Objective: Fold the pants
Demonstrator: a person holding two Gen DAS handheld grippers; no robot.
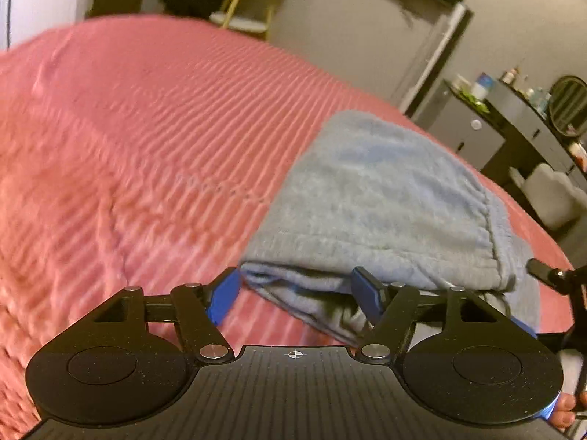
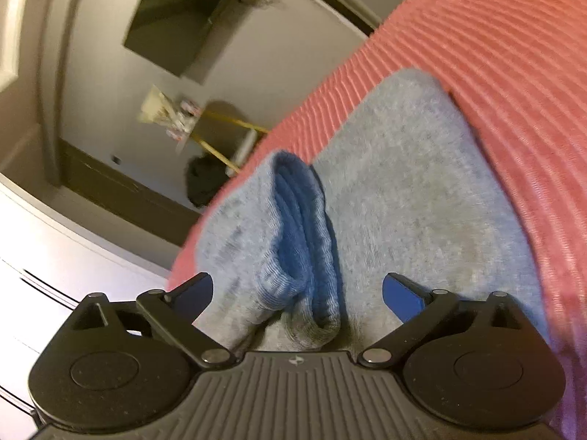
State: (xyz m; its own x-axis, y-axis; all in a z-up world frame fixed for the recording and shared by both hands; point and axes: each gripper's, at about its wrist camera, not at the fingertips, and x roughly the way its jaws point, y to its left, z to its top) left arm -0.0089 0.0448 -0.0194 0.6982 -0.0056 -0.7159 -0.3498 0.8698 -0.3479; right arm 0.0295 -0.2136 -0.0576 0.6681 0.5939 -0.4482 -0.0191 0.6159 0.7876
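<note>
Pants [image 1: 381, 198], grey-blue sweat fabric, lie folded into a compact rectangle on the pink ribbed bed cover [image 1: 146, 128], close to the bed's edge on the side toward the dresser [image 1: 513, 117]. Layered fold edge faces the left gripper [image 1: 295, 293]; stack looks several layers thick and soft.

Risks, as I judge them:
- Bundle sits near the bed edge, so a push or drag outward could slide it off.
- Thick plush layers are springy, so the fold may relax open if released unpressed.
- Left gripper has its blue pads spread wide, holding nothing, straddling the near corner of the stack. Closing here could catch only the top layers and peel the fold apart.
- Right gripper [image 2: 297, 293] also stands apart, empty, around a ribbed cuff [image 2: 301, 242] that stands up bunched on the fabric. Grabbing the cuff alone would tug one leg out and skew the stack.
- Both views are blurred, so exact contact is unclear.
</note>
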